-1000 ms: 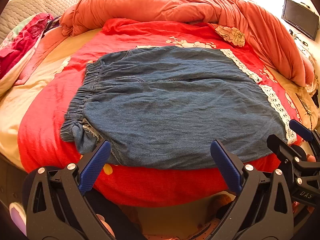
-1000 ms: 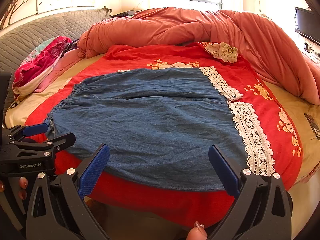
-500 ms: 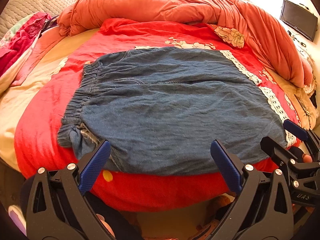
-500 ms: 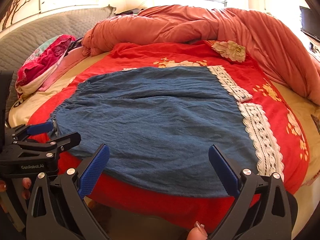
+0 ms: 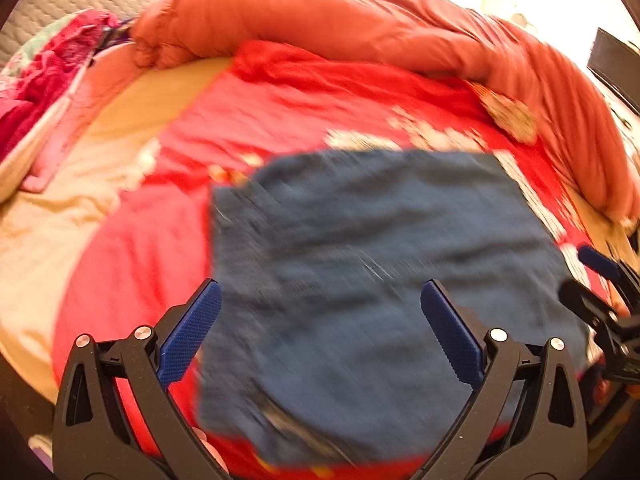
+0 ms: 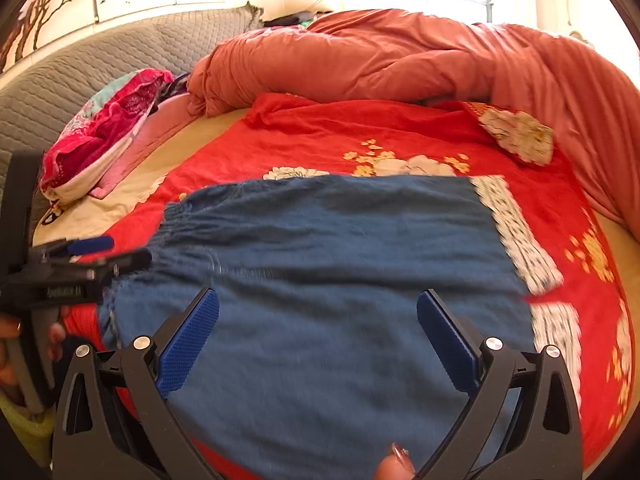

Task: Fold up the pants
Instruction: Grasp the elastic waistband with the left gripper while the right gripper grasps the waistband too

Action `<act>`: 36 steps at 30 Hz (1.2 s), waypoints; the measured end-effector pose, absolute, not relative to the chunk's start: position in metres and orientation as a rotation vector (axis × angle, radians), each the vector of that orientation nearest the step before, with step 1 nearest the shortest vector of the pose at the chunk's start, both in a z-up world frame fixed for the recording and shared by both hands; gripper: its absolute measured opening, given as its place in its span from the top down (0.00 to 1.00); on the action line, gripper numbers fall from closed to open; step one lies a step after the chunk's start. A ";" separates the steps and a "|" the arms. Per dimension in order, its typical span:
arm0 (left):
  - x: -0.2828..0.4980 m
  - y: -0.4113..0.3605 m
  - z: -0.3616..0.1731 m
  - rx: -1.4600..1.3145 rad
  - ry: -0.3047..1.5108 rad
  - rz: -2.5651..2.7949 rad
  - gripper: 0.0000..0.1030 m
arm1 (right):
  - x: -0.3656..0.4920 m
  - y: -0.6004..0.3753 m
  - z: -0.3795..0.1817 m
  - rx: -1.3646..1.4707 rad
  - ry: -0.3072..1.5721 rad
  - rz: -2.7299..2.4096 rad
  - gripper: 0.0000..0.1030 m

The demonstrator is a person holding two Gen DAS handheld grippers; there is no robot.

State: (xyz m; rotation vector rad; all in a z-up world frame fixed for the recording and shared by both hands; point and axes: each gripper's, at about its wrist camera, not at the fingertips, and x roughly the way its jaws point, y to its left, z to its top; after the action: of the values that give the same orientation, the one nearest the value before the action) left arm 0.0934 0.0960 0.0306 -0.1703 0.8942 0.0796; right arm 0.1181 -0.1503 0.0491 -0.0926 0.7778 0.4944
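The denim pants lie flat across the red bedspread, near the bed's front edge. You're on the approach: your left gripper and right gripper both hover spread wide, holding nothing. Next, pinch an edge. Since a moment ago, both have swept in over the cloth.

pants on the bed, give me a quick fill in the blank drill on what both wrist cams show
1. The denim pants lie spread on a ____ bedsheet.
2. The hems of the pants carry a white ____ trim.
3. The right gripper has its jaws ____.
4. The left gripper holds ____.

Missing words: red; lace; open; nothing
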 end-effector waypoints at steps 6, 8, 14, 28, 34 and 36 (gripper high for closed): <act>0.138 0.147 0.021 -0.135 0.907 0.171 0.09 | 0.170 -0.119 0.049 -0.145 0.804 0.527 0.04; 0.150 0.155 0.013 -0.102 0.917 0.187 0.09 | 0.184 -0.109 0.047 -0.175 0.807 0.531 0.04; 0.177 0.164 -0.010 -0.067 0.951 0.148 0.09 | 0.233 -0.077 0.036 -0.239 0.858 0.564 0.04; 0.199 0.166 -0.031 -0.083 0.928 0.031 0.66 | 0.310 -0.018 0.002 -0.433 0.902 0.678 0.04; 0.183 0.163 -0.017 -0.076 0.843 0.006 0.72 | 0.321 0.003 -0.008 -0.526 0.907 0.773 0.04; 0.181 0.161 -0.012 -0.054 0.815 0.017 0.72 | 0.319 0.009 -0.008 -0.556 0.893 0.815 0.04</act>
State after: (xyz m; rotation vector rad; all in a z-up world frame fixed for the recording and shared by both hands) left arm 0.1814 0.1607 -0.0117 -0.0544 0.8154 0.0167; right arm 0.3190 0.0090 -0.0083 -0.5561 0.8928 0.8150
